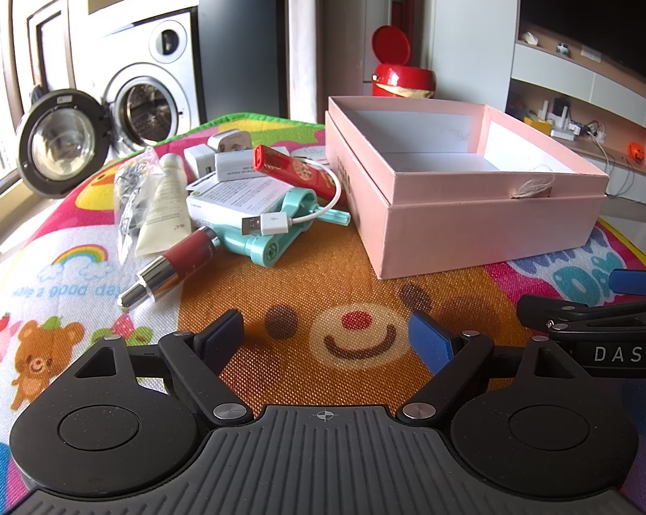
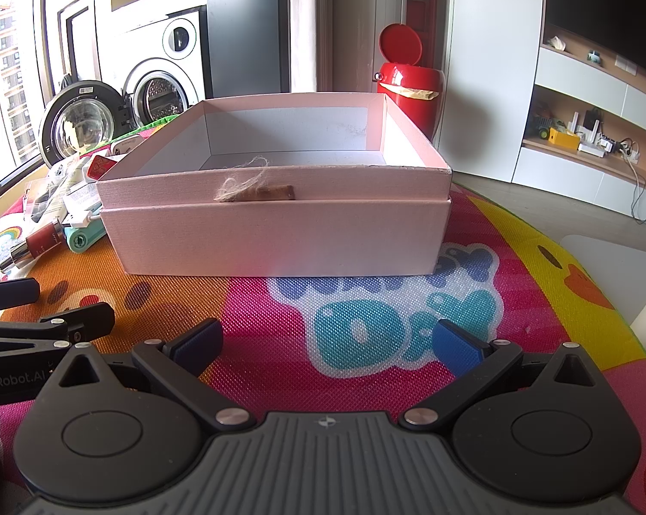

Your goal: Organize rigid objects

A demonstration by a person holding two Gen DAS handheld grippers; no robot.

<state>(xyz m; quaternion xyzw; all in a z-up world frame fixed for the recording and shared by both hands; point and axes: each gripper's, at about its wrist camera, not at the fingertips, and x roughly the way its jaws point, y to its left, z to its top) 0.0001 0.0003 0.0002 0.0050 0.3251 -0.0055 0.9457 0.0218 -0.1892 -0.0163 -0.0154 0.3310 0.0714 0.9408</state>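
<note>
Nearest, the left gripper (image 1: 328, 337) and right gripper (image 2: 327, 343) hover just above the colourful play mat (image 1: 323, 266), both spread wide and holding nothing. Beyond them sits the pink box (image 2: 276, 236), open-topped, with the lipstick (image 1: 173, 268), teal tool (image 1: 276, 236) and red tube (image 1: 299, 171) heaped just left of it. A red bin (image 2: 409, 81) stands behind.

pink box (image 1: 486, 231) open, upright | clutter pile (image 1: 237, 197) just left
</note>
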